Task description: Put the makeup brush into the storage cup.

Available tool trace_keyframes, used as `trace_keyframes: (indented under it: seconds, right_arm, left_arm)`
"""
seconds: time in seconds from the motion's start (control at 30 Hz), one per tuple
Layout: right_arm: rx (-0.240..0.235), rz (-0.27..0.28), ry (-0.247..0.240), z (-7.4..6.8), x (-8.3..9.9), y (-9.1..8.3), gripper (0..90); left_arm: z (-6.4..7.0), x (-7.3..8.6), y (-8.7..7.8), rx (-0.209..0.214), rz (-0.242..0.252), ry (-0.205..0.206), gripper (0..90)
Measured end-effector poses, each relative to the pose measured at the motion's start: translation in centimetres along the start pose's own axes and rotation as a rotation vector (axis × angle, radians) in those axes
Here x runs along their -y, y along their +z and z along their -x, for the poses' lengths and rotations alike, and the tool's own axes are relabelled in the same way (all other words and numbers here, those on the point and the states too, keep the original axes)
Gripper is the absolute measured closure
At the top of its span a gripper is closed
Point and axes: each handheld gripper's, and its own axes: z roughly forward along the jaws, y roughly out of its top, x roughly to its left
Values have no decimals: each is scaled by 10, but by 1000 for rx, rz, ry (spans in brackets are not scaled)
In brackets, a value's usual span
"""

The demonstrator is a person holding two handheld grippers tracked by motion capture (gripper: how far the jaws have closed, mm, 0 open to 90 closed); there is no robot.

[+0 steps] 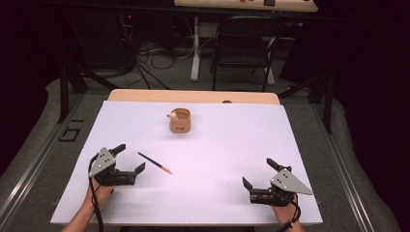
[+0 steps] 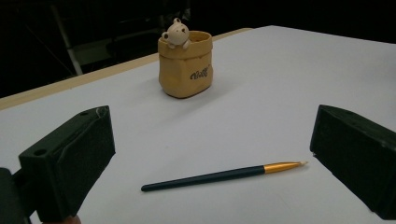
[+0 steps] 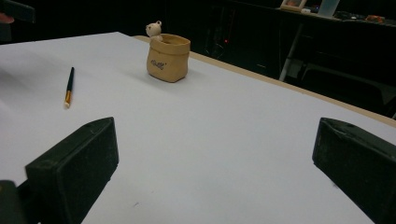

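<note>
Both the left gripper (image 1: 129, 158) and the right gripper (image 1: 257, 174) are resting wide apart, grasping nothing. A brush (image 1: 154, 163) is lying on the white table (image 1: 217, 154) just beside the left gripper, with a tan pot (image 1: 180, 121) standing farther back.

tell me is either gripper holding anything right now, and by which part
Nothing is held. The left gripper and right gripper are both open and empty; the brush lies loose on the table.

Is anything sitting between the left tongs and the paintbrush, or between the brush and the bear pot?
Nothing visible. The left tongs are open beside the paintbrush, and only bare white table lies between it and the bear pot.
</note>
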Motion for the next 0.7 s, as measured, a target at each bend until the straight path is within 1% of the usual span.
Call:
trace_keyframes:
  seconds: [0.07,0.13,0.17,0.23,0.3,0.4,0.47,0.5,0.57,0.6,0.63,0.7]
  right_arm:
    - [4,7,3,0,0,-1,0]
    - [5,10,2,0,-1,-2,0]
    - [0,-2,-1,0,-1,-2,0]
    - [-2,-6,-8,-1,0,0,0]
    - [-6,-14,-5,-1,0,0,0]
    - [-13,-5,-10,-1,-1,1,0]
    - [-21,-3,-10,-2,-1,3,0]
    - [-25,-6,-9,-3,0,3,0]
    - [-30,-14,-13,-3,0,3,0]
    - [-30,-13,-15,-2,0,2,0]
    - [-30,-12,-14,-2,0,2,0]
    - [-31,-13,-13,-2,0,2,0]
  left_arm:
    - [-1,-1,4,14,-7,9,0]
    - [-3,-1,6,19,-16,18,0]
    - [-3,-1,7,22,-16,14,0]
    - [-4,-2,9,29,-19,13,0]
    - [-6,-3,9,45,-20,6,0]
    - [-8,-5,9,45,-29,17,0]
    - [-10,-6,9,47,-30,13,0]
    - [-11,-8,9,42,-35,16,0]
    - [-12,-9,10,48,-44,22,0]
    - [-12,-10,10,53,-54,23,0]
    - [-12,-12,12,65,-69,36,0]
    - [-12,-14,13,74,-86,48,0]
